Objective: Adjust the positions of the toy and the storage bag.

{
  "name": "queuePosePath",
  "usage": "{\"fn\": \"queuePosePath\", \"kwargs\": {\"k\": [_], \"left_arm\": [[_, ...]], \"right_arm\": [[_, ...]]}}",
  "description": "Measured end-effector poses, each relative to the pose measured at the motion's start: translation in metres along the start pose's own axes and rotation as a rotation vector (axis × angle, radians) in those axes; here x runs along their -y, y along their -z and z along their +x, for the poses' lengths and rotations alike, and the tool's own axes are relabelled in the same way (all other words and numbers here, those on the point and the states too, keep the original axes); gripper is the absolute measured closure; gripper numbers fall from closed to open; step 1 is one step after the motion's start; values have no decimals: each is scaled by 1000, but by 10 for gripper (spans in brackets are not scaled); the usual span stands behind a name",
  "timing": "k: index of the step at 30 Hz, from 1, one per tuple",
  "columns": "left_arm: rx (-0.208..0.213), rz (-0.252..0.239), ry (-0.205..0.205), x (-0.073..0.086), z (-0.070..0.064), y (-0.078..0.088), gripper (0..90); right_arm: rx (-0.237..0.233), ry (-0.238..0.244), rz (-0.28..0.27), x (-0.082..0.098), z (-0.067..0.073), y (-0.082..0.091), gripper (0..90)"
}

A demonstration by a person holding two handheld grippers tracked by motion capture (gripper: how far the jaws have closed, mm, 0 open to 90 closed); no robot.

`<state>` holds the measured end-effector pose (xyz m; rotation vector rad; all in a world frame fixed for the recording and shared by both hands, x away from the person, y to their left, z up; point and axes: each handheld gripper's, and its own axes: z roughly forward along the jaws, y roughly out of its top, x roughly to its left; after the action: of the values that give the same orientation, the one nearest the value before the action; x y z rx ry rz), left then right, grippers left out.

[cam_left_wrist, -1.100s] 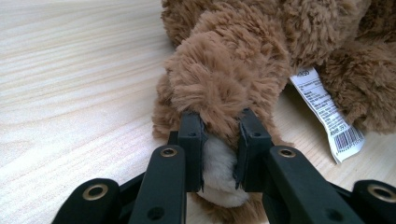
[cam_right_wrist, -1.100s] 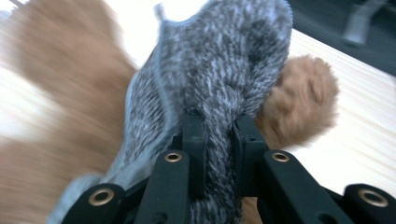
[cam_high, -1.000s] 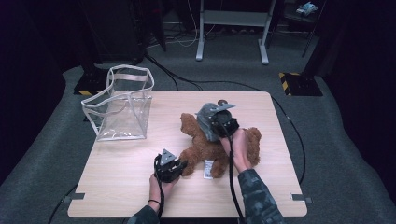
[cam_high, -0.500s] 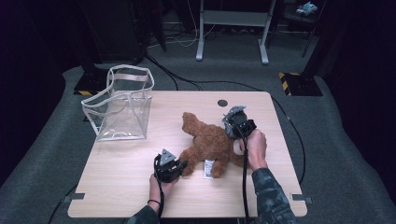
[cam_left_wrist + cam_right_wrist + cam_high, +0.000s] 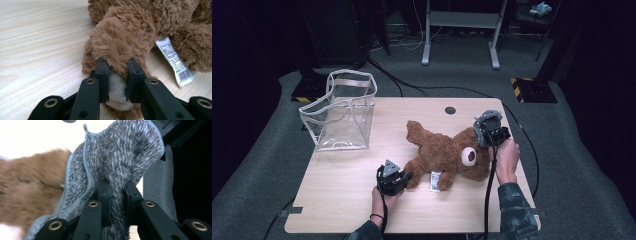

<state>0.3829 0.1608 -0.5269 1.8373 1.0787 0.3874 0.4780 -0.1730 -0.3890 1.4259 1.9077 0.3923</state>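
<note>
Wooden table (image 5: 342, 180) bearing teddy bear (image 5: 444, 152) (seemingly lying face-up) and clear bag (image 5: 343, 117)

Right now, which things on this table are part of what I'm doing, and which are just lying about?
In use:
- brown plush teddy bear, its paw clamped in the left hand-held gripper
- grey knitted cloth, pinched in the right hand-held gripper by the bear's head

Lying about:
- clear plastic tote bag, upright at the table's far left
- light wooden table

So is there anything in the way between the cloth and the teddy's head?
No, nothing visible blocks it. The right gripper pinches the grey cloth right beside the teddy bear, by its head, with no other thing between them. The left gripper is clamped on the bear's paw at the other end.
</note>
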Motion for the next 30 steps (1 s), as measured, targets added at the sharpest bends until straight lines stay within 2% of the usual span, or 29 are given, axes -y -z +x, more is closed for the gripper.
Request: {"fn": "queuePosePath", "kwargs": {"k": [1, 3, 4, 5, 6, 7, 8, 11, 14, 20, 23, 24, 26, 27, 28, 30], "left_arm": [[2, 11, -13, 0, 1, 1, 754], [0, 11, -15, 0, 1, 1, 755], [1, 11, -14, 0, 1, 1, 754], [1, 11, -14, 0, 1, 1, 754], [0, 11, -15, 0, 1, 1, 754], [-1, 11, -16, 0, 1, 1, 754], [-1, 11, -16, 0, 1, 1, 754], [-2, 10, -15, 0, 0, 1, 755], [1, 18, -16, 0, 1, 1, 754], [2, 18, -19, 0, 1, 1, 754], [0, 18, -18, 0, 1, 2, 754], [-7, 10, -17, 0, 0, 1, 754], [-9, 8, -17, 0, 0, 1, 754], [-8, 7, -17, 0, 0, 1, 754], [-9, 7, -17, 0, -1, 1, 754], [-8, 8, -20, 0, -1, 1, 754]], "right_arm": [[-4, -2, 2, 2, -3, -1, 791], [0, -26, 7, 4, -8, -1, 790], [-42, -47, -13, 6, -11, -2, 790], [-88, -64, -11, 6, -12, -3, 789], [-101, -69, -8, 6, -10, -4, 790], [-141, -83, -9, 5, -8, -5, 790], [-203, -127, -21, 4, -6, -6, 790], [-336, -184, -29, -4, 5, -9, 791], [-398, -157, -37, -12, 25, -8, 793], [-569, -142, -73, -26, 61, -3, 794], [-582, -125, -87, -29, 67, 0, 794], [-553, -99, -81, -28, 66, 1, 794], [-514, -82, -79, -26, 61, 2, 795], [-482, -71, -70, -24, 56, 3, 795], [-429, -58, -70, -21, 53, 4, 795], [-394, -67, -58, -16, 41, 4, 795]]}}
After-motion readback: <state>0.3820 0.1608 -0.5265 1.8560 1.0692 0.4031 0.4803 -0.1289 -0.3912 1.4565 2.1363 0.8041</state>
